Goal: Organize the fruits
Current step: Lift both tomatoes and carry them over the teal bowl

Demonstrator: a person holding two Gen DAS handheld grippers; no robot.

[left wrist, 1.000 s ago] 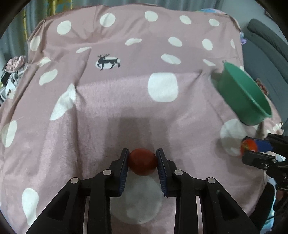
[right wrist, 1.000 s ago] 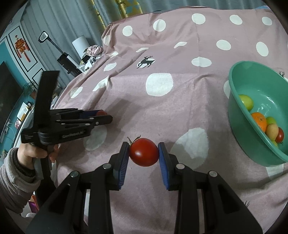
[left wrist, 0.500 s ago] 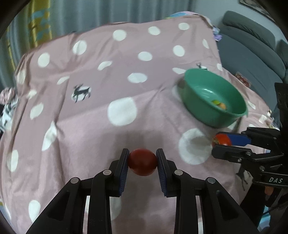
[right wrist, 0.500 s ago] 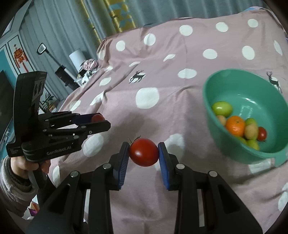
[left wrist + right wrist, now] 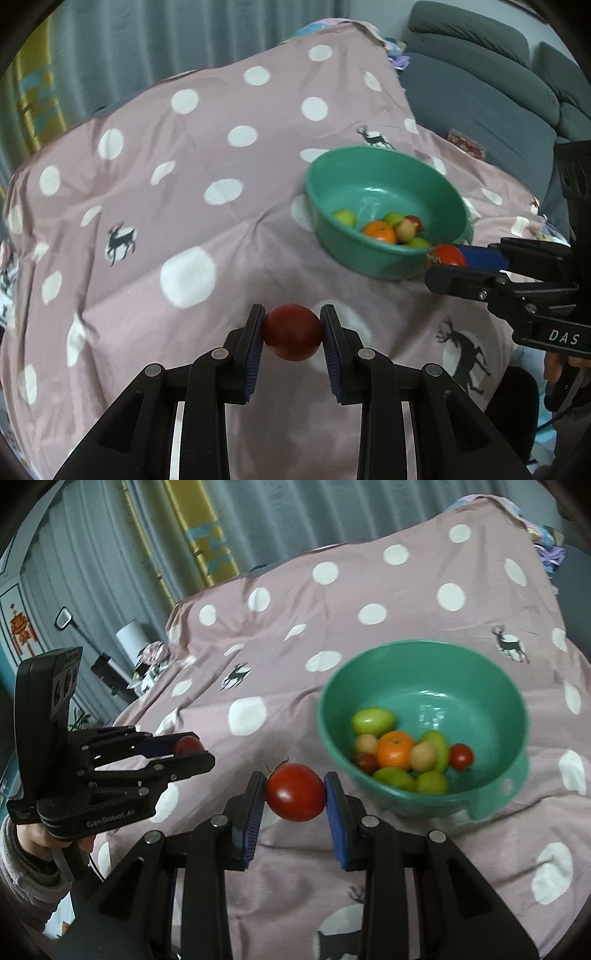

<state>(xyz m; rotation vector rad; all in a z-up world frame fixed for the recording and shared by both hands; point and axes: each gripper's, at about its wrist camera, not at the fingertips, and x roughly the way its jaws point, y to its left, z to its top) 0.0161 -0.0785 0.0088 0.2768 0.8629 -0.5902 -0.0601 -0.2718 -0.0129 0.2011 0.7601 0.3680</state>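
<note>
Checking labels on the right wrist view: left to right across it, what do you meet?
left gripper holding a small red tomato → stemmed red tomato in the right gripper → green bowl of mixed fruit, on the pink polka-dot cloth.

Pink polka-dot deer-print cloth (image 5: 207, 229); grey sofa (image 5: 491, 92) beside; grey curtains (image 5: 295, 513) behind.
</note>
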